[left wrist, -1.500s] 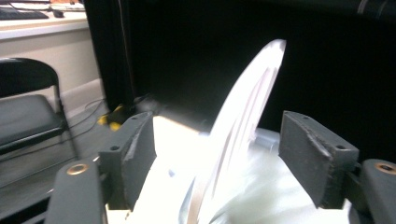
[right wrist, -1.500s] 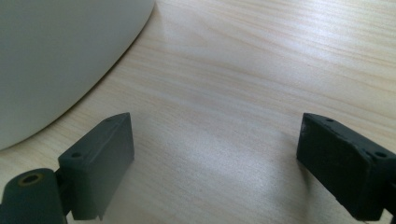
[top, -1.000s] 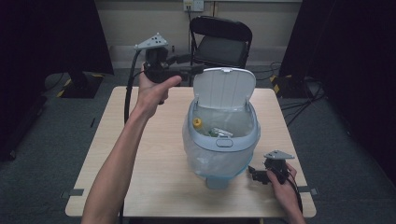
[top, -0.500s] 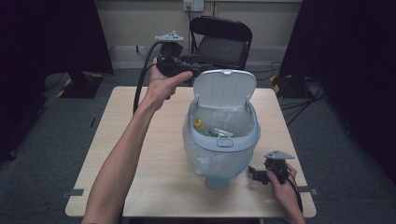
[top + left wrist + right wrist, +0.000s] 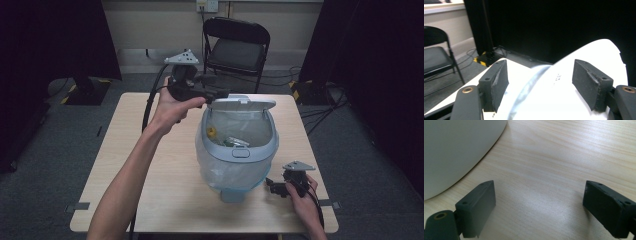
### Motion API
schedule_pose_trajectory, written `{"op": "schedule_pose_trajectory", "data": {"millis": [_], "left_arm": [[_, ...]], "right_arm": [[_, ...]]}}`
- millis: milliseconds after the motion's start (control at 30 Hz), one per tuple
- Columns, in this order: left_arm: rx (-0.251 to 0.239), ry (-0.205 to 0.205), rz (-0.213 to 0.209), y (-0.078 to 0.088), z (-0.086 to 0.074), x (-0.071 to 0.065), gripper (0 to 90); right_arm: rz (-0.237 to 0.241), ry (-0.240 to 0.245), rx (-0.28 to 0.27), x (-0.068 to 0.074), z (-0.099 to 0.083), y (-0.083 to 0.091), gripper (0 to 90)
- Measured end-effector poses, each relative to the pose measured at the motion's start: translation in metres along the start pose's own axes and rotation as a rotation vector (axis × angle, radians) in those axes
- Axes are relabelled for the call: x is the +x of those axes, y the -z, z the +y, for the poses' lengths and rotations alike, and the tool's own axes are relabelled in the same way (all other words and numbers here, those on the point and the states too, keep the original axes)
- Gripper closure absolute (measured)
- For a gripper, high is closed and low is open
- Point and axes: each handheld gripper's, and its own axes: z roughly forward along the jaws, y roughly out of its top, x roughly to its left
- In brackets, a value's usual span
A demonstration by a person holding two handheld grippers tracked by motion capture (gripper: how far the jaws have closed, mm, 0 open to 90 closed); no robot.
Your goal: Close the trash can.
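The bin lid (image 5: pixel 244 103) is tipping down over the bin (image 5: pixel 235 150) on the table (image 5: pixel 120 150); a moment ago it was standing up. My left tongs (image 5: pixel 220 94) are pushing it, spread. My right tongs (image 5: pixel 272 186), beside the bin, are spread too.

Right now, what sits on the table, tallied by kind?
Lidded bins with a plastic liner: 1
Handheld tongs, resting on the table: 1
Handheld tongs, held above the table at the bin lid: 1
Yellow items inside the bin: 1
Clear crumpled items inside the bin: 1, too unclear to name
Total: 5
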Motion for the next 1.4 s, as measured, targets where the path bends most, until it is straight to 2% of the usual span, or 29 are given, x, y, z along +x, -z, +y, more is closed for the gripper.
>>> {"op": "schedule_pose_trajectory", "data": {"millis": [100, 233, 367, 567, 600, 833, 900, 967, 1033, 1133, 1400], "left_arm": [[0.013, -0.026, -0.001, -0.001, -0.008, -0.009, 28.7], [0.020, -0.035, -0.003, -0.003, -0.013, -0.017, 29.7], [0.042, -0.068, -0.007, -0.009, -0.019, -0.029, 29.5], [0.057, -0.071, -0.027, -0.013, -0.025, -0.033, 29.4], [0.066, -0.068, -0.039, -0.015, -0.029, -0.034, 29.5], [0.089, -0.054, -0.051, -0.021, -0.037, -0.038, 28.7], [0.091, -0.066, -0.044, -0.021, -0.038, -0.041, 28.3], [0.097, -0.081, -0.068, -0.023, -0.039, -0.047, 28.1], [0.108, -0.087, -0.075, -0.024, -0.040, -0.050, 27.2], [0.136, -0.138, -0.095, -0.030, -0.047, -0.058, 24.6], [0.107, -0.144, -0.086, -0.030, -0.051, -0.059, 23.9]], "right_arm": [[0.000, 0.001, 0.000, 0.000, 0.000, 0.000, 10.1], [0.000, 0.001, 0.000, 0.000, 0.000, 0.000, 10.1], [0.000, 0.001, 0.000, 0.000, 0.000, 0.000, 10.2], [0.000, 0.001, 0.000, 0.000, 0.000, 0.000, 10.2], [0.000, 0.001, 0.000, 0.000, 0.000, 0.000, 10.2], [0.000, 0.001, 0.000, 0.000, 0.000, 0.000, 10.1], [0.000, 0.001, 0.000, 0.000, 0.000, 0.000, 10.2], [0.000, 0.001, 0.000, 0.000, 0.000, 0.000, 10.1], [0.000, 0.001, 0.000, 0.000, 0.000, 0.000, 10.1], [0.000, 0.000, 0.000, 0.000, 0.000, 0.000, 10.2], [0.000, -0.001, 0.000, 0.000, 0.000, 0.000, 10.1]]}}
